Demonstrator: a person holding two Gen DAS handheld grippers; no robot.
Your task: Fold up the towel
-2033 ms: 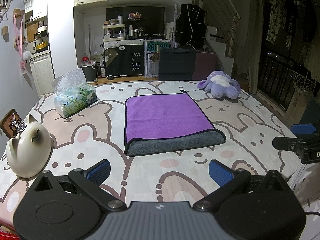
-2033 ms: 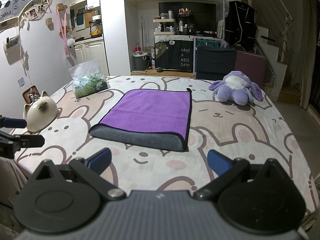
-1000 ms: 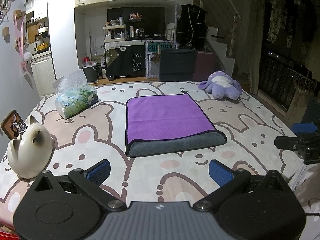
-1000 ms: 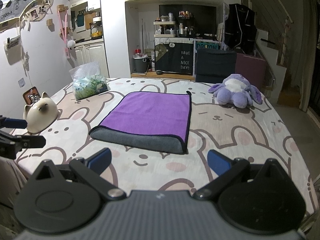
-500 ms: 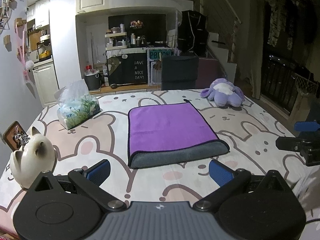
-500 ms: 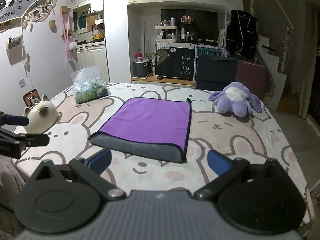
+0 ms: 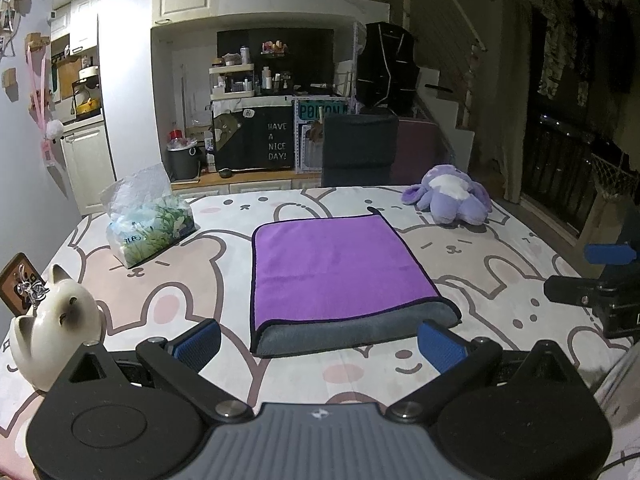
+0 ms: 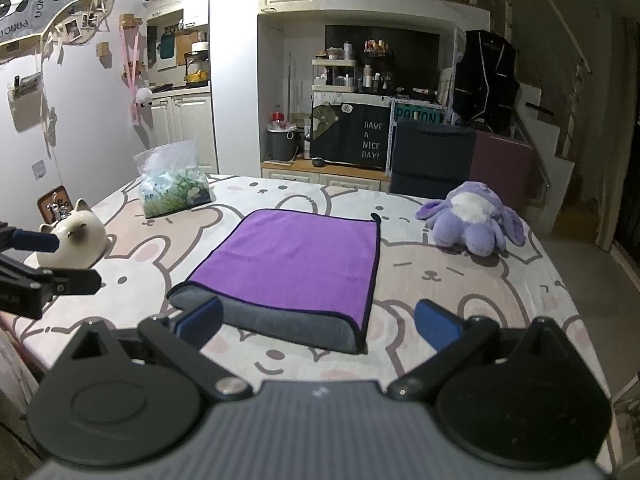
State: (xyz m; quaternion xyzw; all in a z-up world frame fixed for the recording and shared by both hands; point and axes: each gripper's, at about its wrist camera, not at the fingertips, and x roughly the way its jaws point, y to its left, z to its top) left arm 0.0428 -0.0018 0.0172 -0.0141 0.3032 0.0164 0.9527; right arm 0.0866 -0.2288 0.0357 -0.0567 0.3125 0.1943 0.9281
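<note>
Left wrist view looks across a table (image 7: 500,276) covered in a cloth printed with cartoon rabbit faces, which fills most of the scene in both cameras. On its middle lies the towel (image 7: 336,268), purple on top with a black hem, folded so that its grey underside shows as a thick rounded band along the near edge. It lies flat, apart from everything else on the table, and nothing grips it.

The left gripper (image 7: 318,340) sits low at the near edge of the table, its blue-padded fingers (image 7: 198,338) spread wide, one off each near corner of the towel, holding nothing. The right gripper (image 8: 318,322) does the same in the right wrist view: jaws wide apart, nothing between them, with its left pad just in front of the towel's near left corner. Each gripper also shows at the side of the other's view, again with its two fingers apart.

A purple plush toy (image 7: 450,196) lies toward the far right of the table, well apart from the towel. A soft pack of tissues (image 7: 148,228) stands toward the far left. A white ceramic cat (image 7: 56,320) sits at the near left edge, with a small brown wooden block (image 7: 18,276) bearing metal keys just behind it.
</note>
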